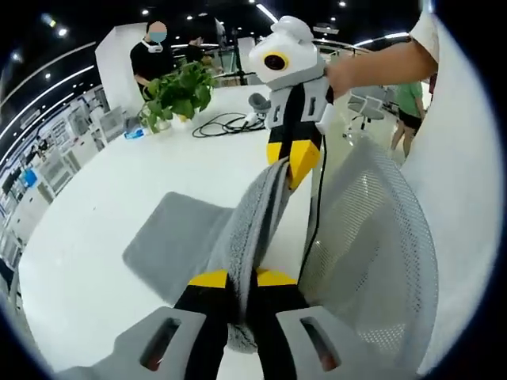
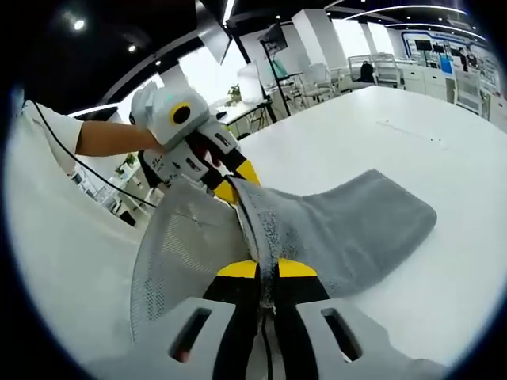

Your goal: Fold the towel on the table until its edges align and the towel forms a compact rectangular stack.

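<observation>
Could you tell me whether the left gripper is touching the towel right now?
Touching. In the left gripper view, the left gripper has its jaws shut on a bunched edge of the grey towel, the cloth pinched between the yellow tips.

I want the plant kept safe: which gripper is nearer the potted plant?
Right. The right gripper hangs between the left gripper and the potted plant; both clamp the towel.

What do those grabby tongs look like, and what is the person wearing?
Each tool has a white and grey body with a round yellow-ringed lens on top. Its black tongs end in yellow tips. In the left gripper view, the right tongs trail a thin black cable; the left tongs rise from grey housings with slots. The person's sleeve is white.
</observation>
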`<state>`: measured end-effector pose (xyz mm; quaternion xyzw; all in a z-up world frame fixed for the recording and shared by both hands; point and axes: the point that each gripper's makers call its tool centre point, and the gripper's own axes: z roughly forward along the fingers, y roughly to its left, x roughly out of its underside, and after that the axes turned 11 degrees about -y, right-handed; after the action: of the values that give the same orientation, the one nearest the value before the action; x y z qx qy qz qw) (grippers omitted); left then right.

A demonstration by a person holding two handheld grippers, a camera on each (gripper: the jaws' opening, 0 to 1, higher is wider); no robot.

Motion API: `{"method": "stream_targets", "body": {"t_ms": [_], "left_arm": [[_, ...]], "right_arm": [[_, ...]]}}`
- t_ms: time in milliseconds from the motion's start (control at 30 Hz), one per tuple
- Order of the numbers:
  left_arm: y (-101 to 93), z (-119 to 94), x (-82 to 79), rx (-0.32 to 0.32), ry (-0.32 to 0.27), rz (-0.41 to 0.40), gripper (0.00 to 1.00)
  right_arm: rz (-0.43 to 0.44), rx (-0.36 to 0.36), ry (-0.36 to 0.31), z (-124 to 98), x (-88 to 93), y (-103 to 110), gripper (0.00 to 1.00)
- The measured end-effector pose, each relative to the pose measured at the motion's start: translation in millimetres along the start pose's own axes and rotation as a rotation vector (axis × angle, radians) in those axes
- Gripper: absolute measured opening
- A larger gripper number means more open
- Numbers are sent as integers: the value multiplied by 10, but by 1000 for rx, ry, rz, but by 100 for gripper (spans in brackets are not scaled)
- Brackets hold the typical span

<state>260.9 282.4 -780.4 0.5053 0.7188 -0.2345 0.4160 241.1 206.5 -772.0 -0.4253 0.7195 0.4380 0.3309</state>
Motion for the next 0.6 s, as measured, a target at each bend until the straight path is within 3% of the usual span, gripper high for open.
{"method": "stream_targets", "body": {"t_ms": [200, 600], "left_arm": [[331, 25, -159, -46, -18, 9, 9], [708, 127, -373, -104, -33, 15, 9]], "right_arm": [[-57, 107, -68, 24, -236, -257, 4], [-120, 267, -139, -22, -529, -674, 4]]}}
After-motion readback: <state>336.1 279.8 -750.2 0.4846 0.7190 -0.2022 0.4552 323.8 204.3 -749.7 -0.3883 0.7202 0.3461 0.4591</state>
